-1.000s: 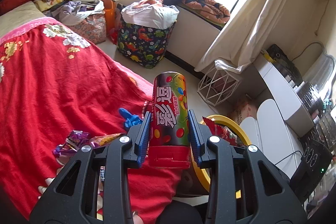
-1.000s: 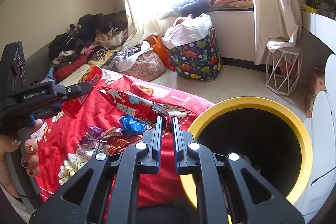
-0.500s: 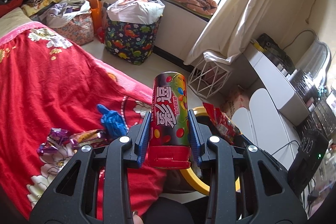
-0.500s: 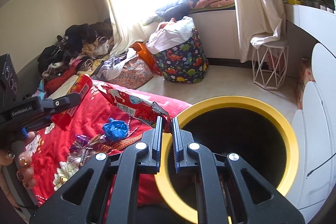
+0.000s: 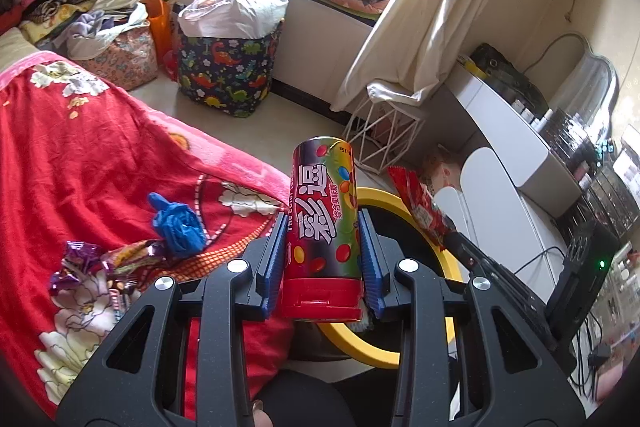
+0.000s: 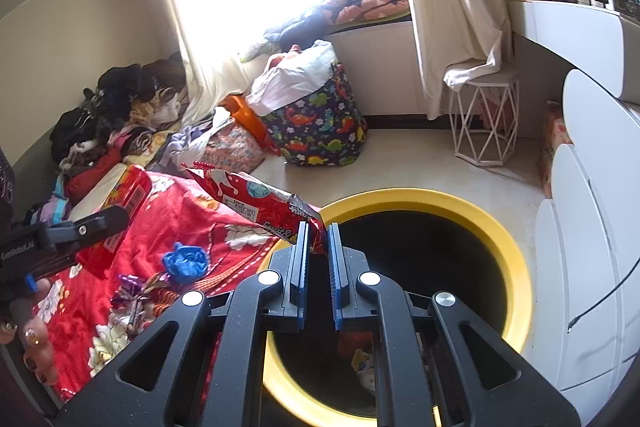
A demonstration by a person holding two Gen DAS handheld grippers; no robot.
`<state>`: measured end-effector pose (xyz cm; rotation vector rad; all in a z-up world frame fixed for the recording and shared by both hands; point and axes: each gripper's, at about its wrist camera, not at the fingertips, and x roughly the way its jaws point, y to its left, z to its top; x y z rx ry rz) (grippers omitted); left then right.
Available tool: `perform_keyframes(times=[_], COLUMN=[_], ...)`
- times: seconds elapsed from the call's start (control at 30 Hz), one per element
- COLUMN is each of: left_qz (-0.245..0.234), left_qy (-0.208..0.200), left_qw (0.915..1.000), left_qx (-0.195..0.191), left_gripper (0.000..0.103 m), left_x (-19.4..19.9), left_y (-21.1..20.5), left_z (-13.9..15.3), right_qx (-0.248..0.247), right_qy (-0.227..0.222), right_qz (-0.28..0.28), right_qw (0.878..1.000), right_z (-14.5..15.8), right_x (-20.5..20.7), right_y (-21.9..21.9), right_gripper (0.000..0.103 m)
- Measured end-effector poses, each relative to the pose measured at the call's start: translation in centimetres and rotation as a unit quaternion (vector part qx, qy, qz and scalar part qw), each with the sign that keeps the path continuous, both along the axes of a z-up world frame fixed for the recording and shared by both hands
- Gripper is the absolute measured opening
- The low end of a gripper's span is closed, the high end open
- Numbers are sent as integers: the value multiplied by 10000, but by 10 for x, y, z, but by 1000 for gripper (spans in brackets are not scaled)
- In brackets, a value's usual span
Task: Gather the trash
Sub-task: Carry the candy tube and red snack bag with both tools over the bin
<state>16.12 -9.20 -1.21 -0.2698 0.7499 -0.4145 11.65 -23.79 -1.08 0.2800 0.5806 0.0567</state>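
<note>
Left gripper (image 5: 322, 259) is clamped around a candy tube (image 5: 322, 223), squeezing it low on the body just above the red cap; it looks stiff and light, so that grip should hold fine. Right gripper (image 6: 318, 247) pinches one end of a floppy snack wrapper (image 6: 256, 201) over the yellow bin (image 6: 516, 255), flimsy stuff that probably slips easily.

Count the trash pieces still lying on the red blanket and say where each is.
3, maybe more hidden: a blue wad mid-blanket, an orange wrapper just left of it, and a purple wrapper further left, partly behind the left claw.
</note>
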Motion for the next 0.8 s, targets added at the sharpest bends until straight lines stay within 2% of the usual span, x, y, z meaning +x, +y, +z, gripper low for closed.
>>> perform_keyframes(times=[0.8], left_qz=[-692], left_qy=[247], left_qw=[9971], left_qx=[173], left_gripper=[27], left_x=[-2], left_y=[-59], left_z=[-25], right_qx=[143], right_qy=[414], right_qz=[-757], right_qw=[9962], right_z=[-30], right_x=[2], right_y=[-53], right_gripper=[9])
